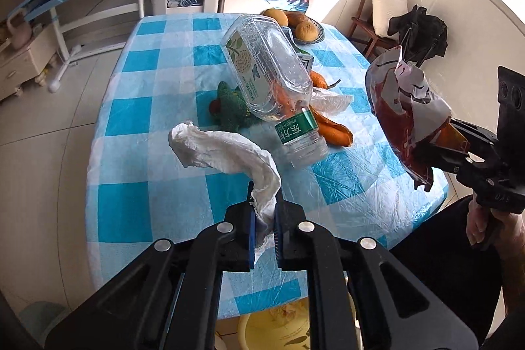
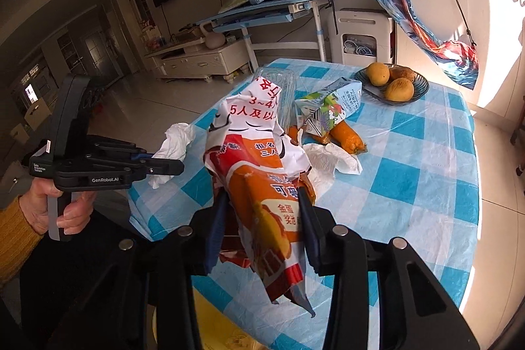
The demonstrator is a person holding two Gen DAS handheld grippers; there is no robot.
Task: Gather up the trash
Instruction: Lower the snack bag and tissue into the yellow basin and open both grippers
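Sunlit blue-and-white checked tablecloth (image 1: 157, 107) covers a round table; the left gripper (image 1: 264, 215) is clenched on a crumpled white paper tissue (image 1: 226, 153), lifted clear of the cloth; the right gripper (image 2: 262, 218) grasps a crumpled orange-and-white printed paper flyer (image 2: 262, 153) above the table edge; beyond lie one clear plastic bottle (image 1: 272, 81), a second white tissue (image 2: 331, 161), two carrots (image 2: 347, 136), one carton (image 2: 331, 107) and a bowl holding three fruits (image 2: 393, 81).
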